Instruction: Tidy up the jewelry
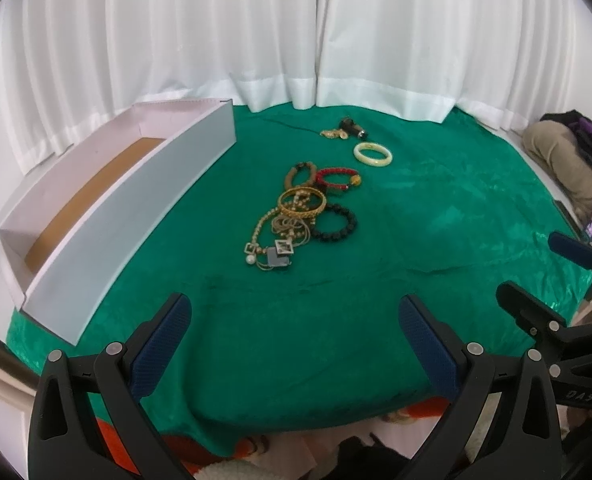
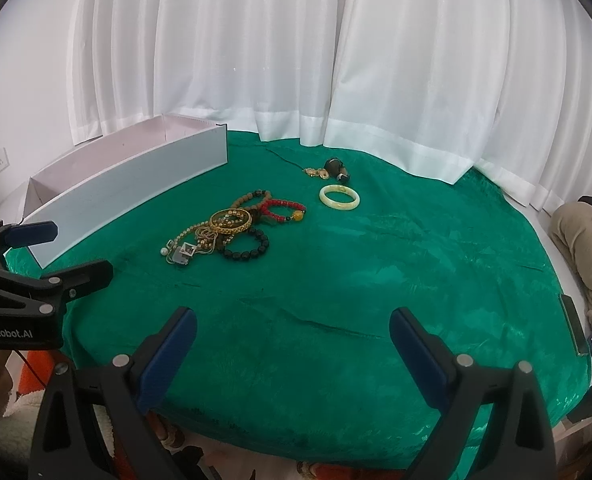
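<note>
Both claws, left gripper (image 1: 296, 316) and right gripper (image 2: 292, 330), hover wide and empty over the near edge of the green cloth (image 2: 375, 280). Jewelry lies mid-table: tangled necklaces (image 1: 274, 236) under a gold bangle (image 1: 301, 201), beside a black bead bracelet (image 1: 333, 222). White box (image 1: 108, 224) stands left. Likely hazard: lifting one piece drags snagged chains along.

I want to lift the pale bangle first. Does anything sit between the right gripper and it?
Nothing visible does. The right gripper is open above bare green cloth, and the pale bangle lies alone beyond it, with the jewelry pile off to its left.
</note>
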Available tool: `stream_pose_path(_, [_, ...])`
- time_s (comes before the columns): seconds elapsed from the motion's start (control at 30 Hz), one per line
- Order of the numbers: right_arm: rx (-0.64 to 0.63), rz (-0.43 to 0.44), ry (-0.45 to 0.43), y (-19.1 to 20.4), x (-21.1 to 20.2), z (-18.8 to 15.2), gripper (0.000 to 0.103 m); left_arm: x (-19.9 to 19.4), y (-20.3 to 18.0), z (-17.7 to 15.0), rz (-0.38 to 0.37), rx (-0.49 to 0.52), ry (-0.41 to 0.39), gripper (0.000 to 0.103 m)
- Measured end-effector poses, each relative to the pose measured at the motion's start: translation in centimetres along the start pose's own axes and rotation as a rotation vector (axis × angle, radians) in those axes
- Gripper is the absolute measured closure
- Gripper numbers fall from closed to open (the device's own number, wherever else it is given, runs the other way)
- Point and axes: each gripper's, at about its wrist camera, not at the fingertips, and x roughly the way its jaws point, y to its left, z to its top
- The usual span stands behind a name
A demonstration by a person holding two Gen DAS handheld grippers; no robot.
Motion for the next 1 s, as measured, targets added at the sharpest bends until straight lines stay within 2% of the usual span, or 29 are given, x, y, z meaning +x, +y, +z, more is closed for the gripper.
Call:
stream_pose_path(0.83, [0.015,0.012,0.015,-0.3,0.0,-0.2,0.004,1.0,0.3,-0.3,0.000,-0.011,0.031,0.000])
stream_pose_path(1.0, [0.025,0.007,0.008,-0.6,0.1,-0.3,0.004,1.8,2.2,0.3,-0.017,-0.048,0.060,0.000])
